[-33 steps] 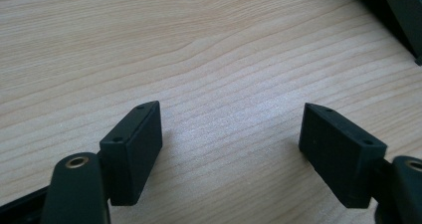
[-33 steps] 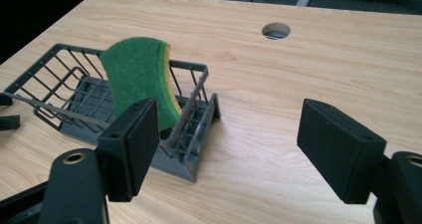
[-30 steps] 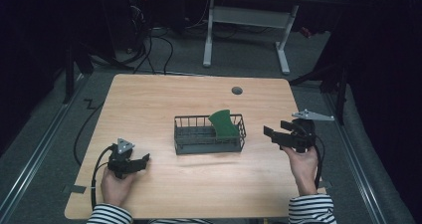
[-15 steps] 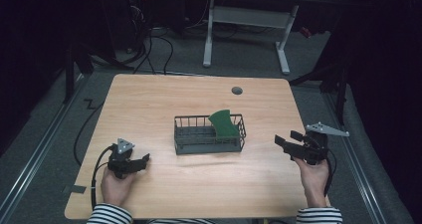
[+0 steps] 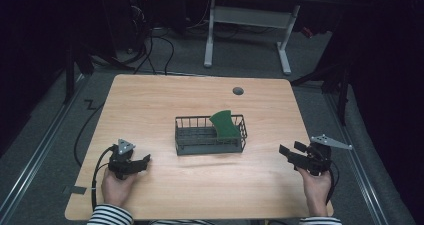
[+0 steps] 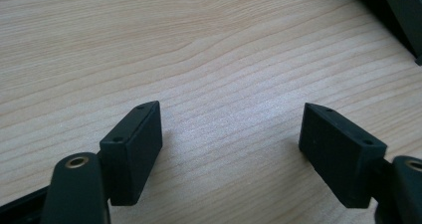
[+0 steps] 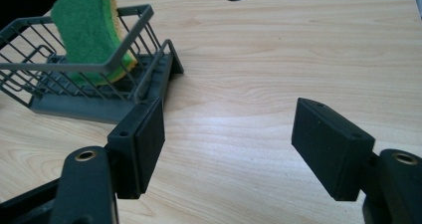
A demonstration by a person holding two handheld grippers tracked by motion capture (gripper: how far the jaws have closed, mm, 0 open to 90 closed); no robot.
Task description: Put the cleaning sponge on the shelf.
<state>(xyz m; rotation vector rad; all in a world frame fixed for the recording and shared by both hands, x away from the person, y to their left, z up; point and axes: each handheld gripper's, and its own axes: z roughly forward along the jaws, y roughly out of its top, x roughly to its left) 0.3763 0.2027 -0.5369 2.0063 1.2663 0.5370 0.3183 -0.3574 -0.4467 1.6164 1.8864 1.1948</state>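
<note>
A dark wire basket (image 5: 209, 148) stands in the middle of the wooden table, with a green and yellow sponge (image 5: 225, 124) leaning upright in its right end. My left gripper (image 5: 145, 161) rests low at the front left, open, with bare wood between its jaws (image 6: 231, 122). My right gripper (image 5: 290, 151) sits at the front right, pointing left toward the basket (image 7: 94, 107) and the sponge (image 7: 85, 24). Its jaws (image 7: 229, 122) are open and have just been closing a little, with nothing between them.
A round cable hole (image 5: 238, 90) lies in the tabletop (image 5: 150, 105) behind the basket. Bare wood stretches between the basket and both grippers. Behind the table stand a white desk frame (image 5: 245, 20) and loose cables on the dark floor.
My right gripper has come down and back toward the front right corner of the table. The left gripper, basket and sponge have stayed put.
</note>
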